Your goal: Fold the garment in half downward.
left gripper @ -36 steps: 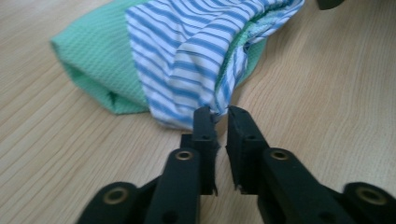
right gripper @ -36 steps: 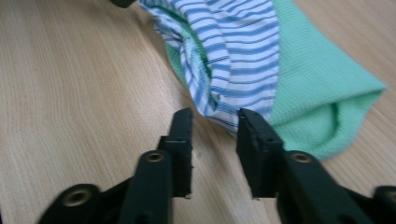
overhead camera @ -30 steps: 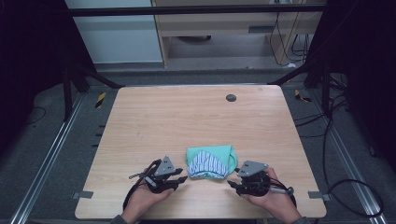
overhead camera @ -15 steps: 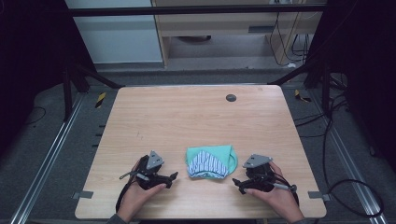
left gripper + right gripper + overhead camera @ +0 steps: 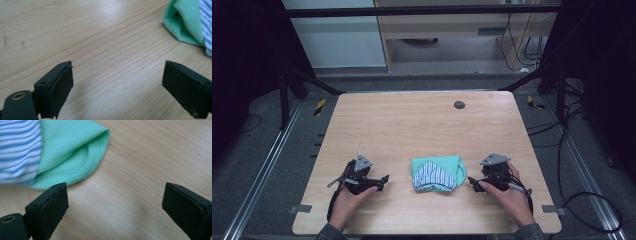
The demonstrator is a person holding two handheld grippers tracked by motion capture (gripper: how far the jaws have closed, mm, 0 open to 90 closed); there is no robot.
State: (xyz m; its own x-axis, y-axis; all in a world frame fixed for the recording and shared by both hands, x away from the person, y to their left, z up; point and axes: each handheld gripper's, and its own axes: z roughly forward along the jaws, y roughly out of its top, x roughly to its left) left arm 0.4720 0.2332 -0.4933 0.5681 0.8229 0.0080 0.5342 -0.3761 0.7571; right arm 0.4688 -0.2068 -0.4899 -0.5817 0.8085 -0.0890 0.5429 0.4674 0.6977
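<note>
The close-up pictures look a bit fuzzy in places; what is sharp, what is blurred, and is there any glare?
Left gripper view: pale glare on the table, the folded cloth soft at the edge. Right gripper view: the cloth's green weave is sharp, its striped part blurred, the near tool soft. High view: the tabletop evenly lit, surroundings dark.
</note>
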